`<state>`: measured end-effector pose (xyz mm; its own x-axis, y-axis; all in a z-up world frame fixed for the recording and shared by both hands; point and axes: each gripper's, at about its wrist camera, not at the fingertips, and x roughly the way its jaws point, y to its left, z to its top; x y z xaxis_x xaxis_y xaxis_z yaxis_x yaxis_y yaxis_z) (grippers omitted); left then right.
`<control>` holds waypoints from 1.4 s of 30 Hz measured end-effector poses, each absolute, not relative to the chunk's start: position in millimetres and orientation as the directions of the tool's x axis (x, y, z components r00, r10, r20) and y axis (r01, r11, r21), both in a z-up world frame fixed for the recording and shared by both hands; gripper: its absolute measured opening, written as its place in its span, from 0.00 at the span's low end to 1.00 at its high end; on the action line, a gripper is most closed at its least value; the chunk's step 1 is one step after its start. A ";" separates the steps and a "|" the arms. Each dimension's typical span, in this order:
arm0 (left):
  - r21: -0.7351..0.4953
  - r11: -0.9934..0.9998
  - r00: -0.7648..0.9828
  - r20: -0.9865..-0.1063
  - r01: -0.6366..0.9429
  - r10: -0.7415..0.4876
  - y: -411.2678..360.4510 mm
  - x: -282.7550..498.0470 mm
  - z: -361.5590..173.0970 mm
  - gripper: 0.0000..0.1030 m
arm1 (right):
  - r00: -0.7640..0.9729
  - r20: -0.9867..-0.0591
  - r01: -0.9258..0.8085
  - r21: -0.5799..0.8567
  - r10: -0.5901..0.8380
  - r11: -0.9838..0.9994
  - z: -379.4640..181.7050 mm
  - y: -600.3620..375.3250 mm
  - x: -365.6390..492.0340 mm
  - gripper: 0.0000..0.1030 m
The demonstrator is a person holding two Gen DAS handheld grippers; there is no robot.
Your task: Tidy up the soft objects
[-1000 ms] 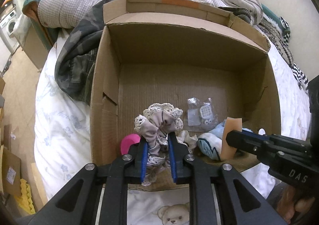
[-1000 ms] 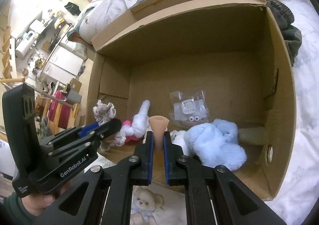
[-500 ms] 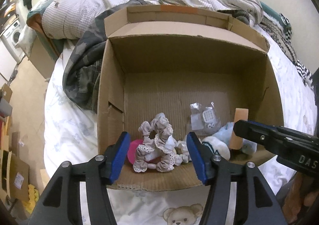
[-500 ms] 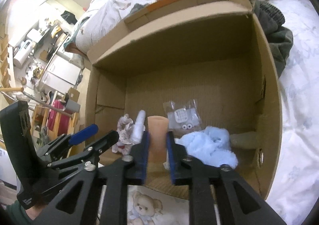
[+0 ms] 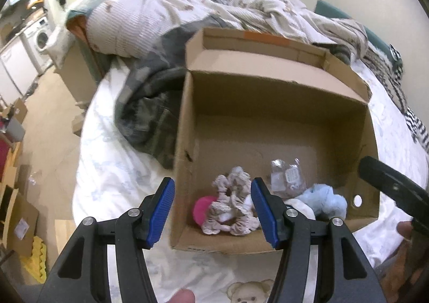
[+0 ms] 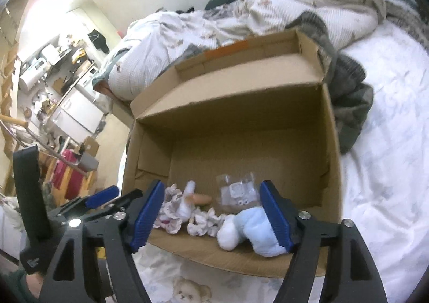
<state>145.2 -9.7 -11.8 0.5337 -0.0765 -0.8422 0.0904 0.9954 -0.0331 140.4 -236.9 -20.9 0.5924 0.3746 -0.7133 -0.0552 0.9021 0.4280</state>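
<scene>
Cardboard box (image 5: 268, 104) is faced by both grippers, spread wide and empty. Scrunchie (image 5: 233, 209) lies at its near-left corner, dead ahead of the left gripper (image 5: 213, 211); the blue plush (image 6: 257, 225) is nearer the right gripper (image 6: 213, 215).

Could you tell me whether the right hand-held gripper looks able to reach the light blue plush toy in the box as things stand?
Probably yes. The right hand-held gripper is open and empty, and the light blue plush toy lies at the open near edge of the cardboard box, with nothing on top of it.
</scene>
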 end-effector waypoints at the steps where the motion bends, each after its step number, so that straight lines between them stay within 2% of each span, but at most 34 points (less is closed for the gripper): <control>1: -0.031 0.996 0.542 -0.837 0.081 -0.070 -7.3 143.1 -9.6 0.54 | 0.606 -0.707 -0.055 0.420 0.364 0.906 -17.7 -237.7 137.2 0.85; 3: -0.027 0.998 0.555 -0.830 0.062 -0.057 -3.3 138.7 -6.1 0.54 | 0.625 -0.696 -0.062 0.407 0.353 0.911 -12.7 -238.7 130.8 0.92; 6: -0.017 0.998 0.569 -0.821 0.055 -0.045 0.3 132.0 -0.8 0.54 | 0.637 -0.684 -0.065 0.410 0.354 0.910 -8.4 -239.2 120.7 0.92; 8: -0.013 0.998 0.581 -0.813 0.057 -0.044 2.0 125.1 3.2 0.61 | 0.653 -0.675 -0.063 0.403 0.343 0.913 -5.0 -239.6 113.4 0.95; 9: -0.009 0.998 0.586 -0.810 0.055 -0.039 2.9 120.6 5.1 0.70 | 0.660 -0.672 -0.062 0.395 0.335 0.917 -2.9 -240.1 109.4 1.00; 10: -0.008 0.999 0.588 -0.808 0.052 -0.037 3.1 117.9 5.9 0.78 | 0.668 -0.671 -0.060 0.383 0.322 0.922 -0.9 -239.9 105.7 1.00; 12: -0.015 0.999 0.593 -0.804 0.052 -0.043 3.8 109.8 8.6 0.80 | 0.688 -0.659 -0.061 0.364 0.303 0.929 2.9 -239.9 96.9 1.00; 15: -0.011 0.998 0.610 -0.791 0.069 -0.051 3.7 95.9 12.8 0.88 | 0.705 -0.655 -0.044 0.342 0.271 0.939 4.3 -240.8 87.7 1.00; 19: 0.023 0.998 0.663 -0.748 0.057 -0.020 5.0 77.6 18.2 0.90 | 0.715 -0.664 -0.017 0.298 0.221 0.954 1.0 -240.9 72.1 1.00; 22: 0.026 0.998 0.695 -0.719 0.053 -0.019 5.7 68.4 19.1 1.00 | 0.710 -0.675 -0.011 0.275 0.201 0.962 -2.1 -238.4 65.5 1.00; 42: 0.003 0.997 0.683 -0.729 0.074 -0.049 -1.1 66.8 17.0 1.00 | 0.675 -0.725 0.031 0.212 0.136 0.977 -18.5 -231.8 70.1 1.00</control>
<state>66.8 -1.1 17.0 0.6826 -0.0488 -0.7291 0.0741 0.9972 0.0026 70.1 -231.8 -18.5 0.6748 0.1358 -0.7254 0.0313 0.9768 0.2119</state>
